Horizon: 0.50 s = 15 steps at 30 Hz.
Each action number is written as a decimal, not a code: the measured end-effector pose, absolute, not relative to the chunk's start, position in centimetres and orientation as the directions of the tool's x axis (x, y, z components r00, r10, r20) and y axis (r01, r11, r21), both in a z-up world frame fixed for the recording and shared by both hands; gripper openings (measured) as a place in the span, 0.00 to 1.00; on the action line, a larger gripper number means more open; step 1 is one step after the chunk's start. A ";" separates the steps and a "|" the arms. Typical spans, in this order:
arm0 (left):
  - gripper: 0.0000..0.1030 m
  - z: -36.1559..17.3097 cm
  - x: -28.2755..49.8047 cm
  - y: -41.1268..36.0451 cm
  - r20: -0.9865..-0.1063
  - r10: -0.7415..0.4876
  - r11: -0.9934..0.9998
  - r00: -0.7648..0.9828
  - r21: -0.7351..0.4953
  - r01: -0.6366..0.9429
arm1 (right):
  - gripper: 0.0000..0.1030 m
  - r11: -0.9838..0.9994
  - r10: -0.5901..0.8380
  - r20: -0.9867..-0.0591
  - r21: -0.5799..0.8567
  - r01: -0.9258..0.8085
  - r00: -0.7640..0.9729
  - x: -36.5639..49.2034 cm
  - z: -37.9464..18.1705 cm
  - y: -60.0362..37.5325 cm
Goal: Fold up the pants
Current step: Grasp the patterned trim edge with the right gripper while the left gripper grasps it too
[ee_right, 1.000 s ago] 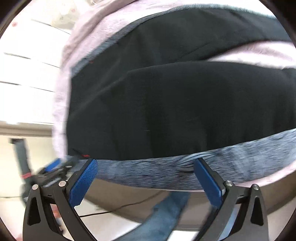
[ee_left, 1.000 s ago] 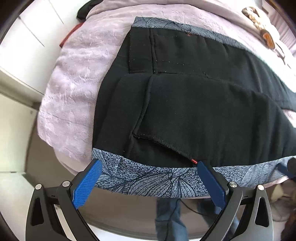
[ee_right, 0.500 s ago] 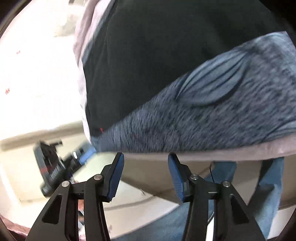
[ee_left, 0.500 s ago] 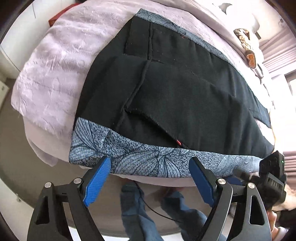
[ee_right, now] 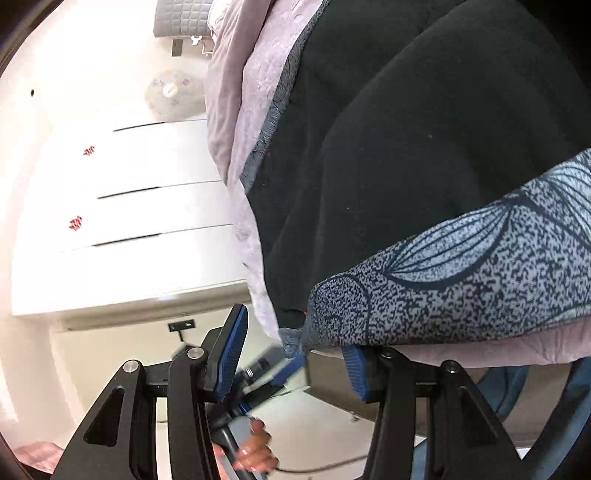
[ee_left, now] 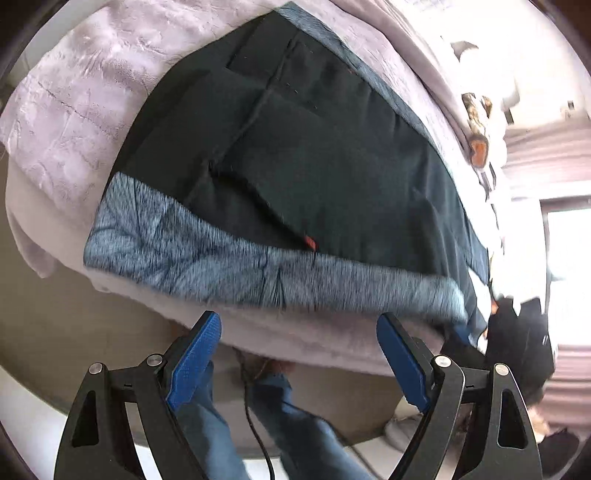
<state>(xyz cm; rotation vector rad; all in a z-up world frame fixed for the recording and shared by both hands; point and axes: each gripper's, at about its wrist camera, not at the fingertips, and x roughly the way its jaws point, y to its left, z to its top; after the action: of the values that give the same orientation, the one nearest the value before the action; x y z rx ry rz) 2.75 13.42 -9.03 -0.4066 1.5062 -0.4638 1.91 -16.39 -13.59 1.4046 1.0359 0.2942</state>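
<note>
Lilac bedspread (ee_left: 74,110) | pants (ee_left: 332,177) unmoved | left tool (ee_left: 299,354) spread | right tool (ee_right: 291,354) spread, now closer

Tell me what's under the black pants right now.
The pants lie on a lilac bedspread, which shows around them and below their patterned band. Whatever is beneath the spread, or between the fabric layers, is covered.

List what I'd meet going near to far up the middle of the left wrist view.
Left gripper → lilac blanket edge → patterned blue-grey band → black pants → far patterned edge → more lilac blanket.
</note>
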 end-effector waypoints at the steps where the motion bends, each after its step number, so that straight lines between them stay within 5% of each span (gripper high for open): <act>1: 0.85 -8.6 2.5 13.3 -0.846 -0.534 0.845 0.003 -0.533 0.053 | 0.52 0.204 0.721 -0.404 0.900 0.386 0.562 1.4 -13.6 -17.3; 10: 0.85 -9.8 6.1 13.2 -0.810 -0.581 0.807 0.077 -0.586 -0.073 | 0.53 0.170 0.749 -0.362 0.914 0.368 0.554 2.6 -13.2 -16.9; 15: 0.62 -10.2 7.2 13.3 -0.838 -0.539 0.838 0.084 -0.544 -0.048 | 0.53 0.182 0.741 -0.400 0.893 0.412 0.539 2.5 -14.5 -16.3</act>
<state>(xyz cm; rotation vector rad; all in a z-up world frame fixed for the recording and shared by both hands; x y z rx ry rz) 7.24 13.28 -10.20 -0.5000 1.4561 -0.3898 2.47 -16.31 -14.50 1.4404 1.0619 0.3078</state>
